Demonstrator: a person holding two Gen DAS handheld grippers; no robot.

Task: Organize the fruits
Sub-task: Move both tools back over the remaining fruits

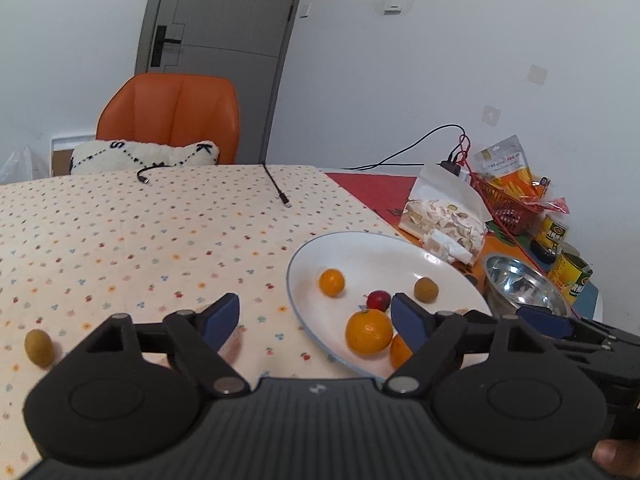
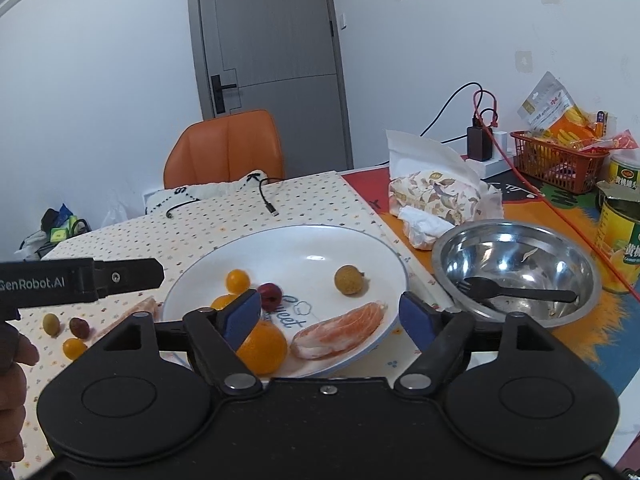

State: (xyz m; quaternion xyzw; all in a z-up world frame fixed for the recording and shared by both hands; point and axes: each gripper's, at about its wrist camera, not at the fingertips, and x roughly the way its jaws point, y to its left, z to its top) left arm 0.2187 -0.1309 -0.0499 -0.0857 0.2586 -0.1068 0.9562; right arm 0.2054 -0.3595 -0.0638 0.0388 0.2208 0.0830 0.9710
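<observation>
Both grippers, left point(image 1: 314, 318) and right point(image 2: 332, 316), have fingers wide open and hold nothing. The pomelo segment point(image 2: 338, 330) lies on the plate point(image 2: 372, 248); it looks soft and fragile, so grip its middle gently.

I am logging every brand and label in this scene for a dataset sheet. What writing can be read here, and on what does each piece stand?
"GenRobot.AI": on the side of the left gripper.
"weet": on the white plate, first letter hidden by a finger.
"S" and "K": on the white cushion.
"CANNED": on the yellow can; its Chinese characters are too blurred.
Snack pouch: print too small.
</observation>
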